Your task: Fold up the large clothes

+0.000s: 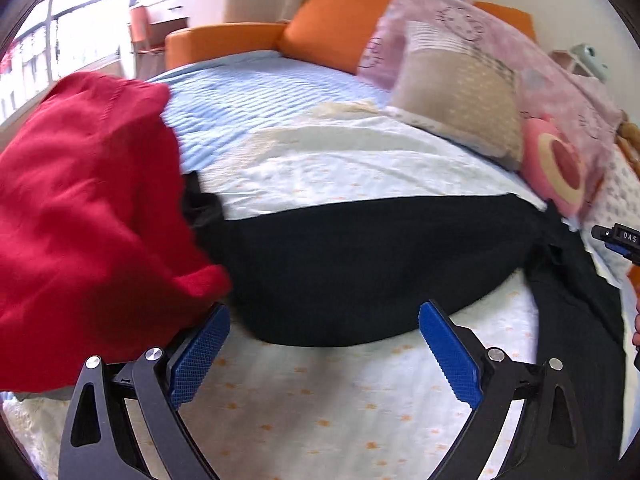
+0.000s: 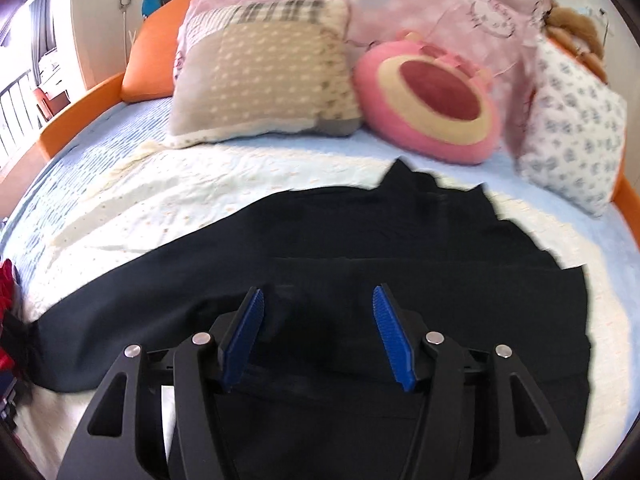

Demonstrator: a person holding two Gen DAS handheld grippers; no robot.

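Right wrist: black garment (image 2: 360, 248) spread flat on bed; both grippers' fingers released, empty

beige pillow (image 2: 264, 76), round pink cushion (image 2: 428, 100), orange headboard (image 1: 336, 28)

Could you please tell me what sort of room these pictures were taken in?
Most likely a bedroom, perhaps a child's: a bed with an orange frame, a beige pillow and a pink cartoon-cat blanket. A black garment lies spread on the bedcover.
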